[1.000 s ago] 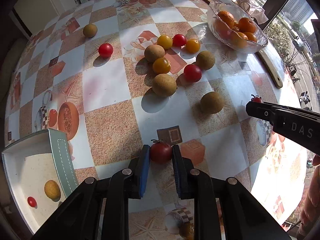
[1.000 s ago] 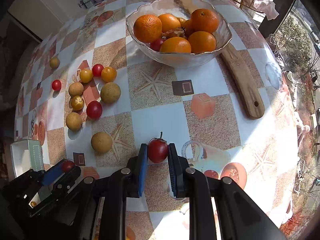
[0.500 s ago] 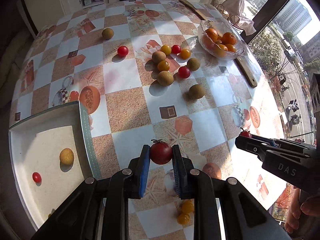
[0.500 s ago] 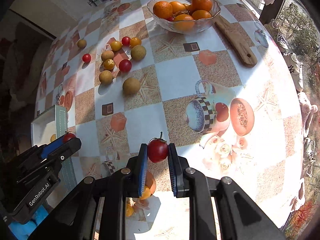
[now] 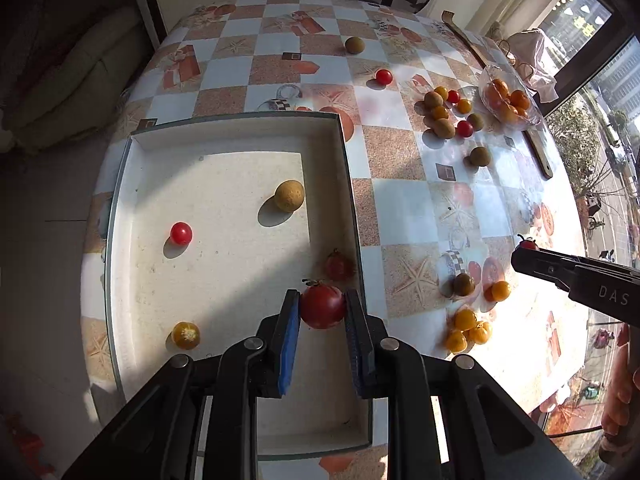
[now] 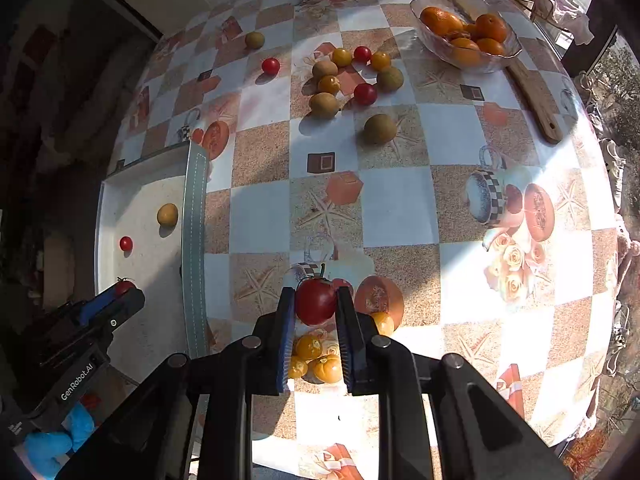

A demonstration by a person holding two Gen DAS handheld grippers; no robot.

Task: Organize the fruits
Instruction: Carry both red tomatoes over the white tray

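At lower centre your left gripper (image 5: 322, 307) clamps a tomato (image 5: 322, 306) over the tray (image 5: 120, 216) (right gripper (image 6: 315, 303) likewise pinching a second tomato (image 6: 315, 301)); most fruit remains scattered.

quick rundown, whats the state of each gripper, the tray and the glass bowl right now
left gripper: shut on a red tomato, above the tray's right side
right gripper: shut on another red tomato, above the table, outside the tray
white tray: open, holds a few loose fruits: small red tomato, tan round fruit, yellow tomato
glass bowl: upright, filled with oranges
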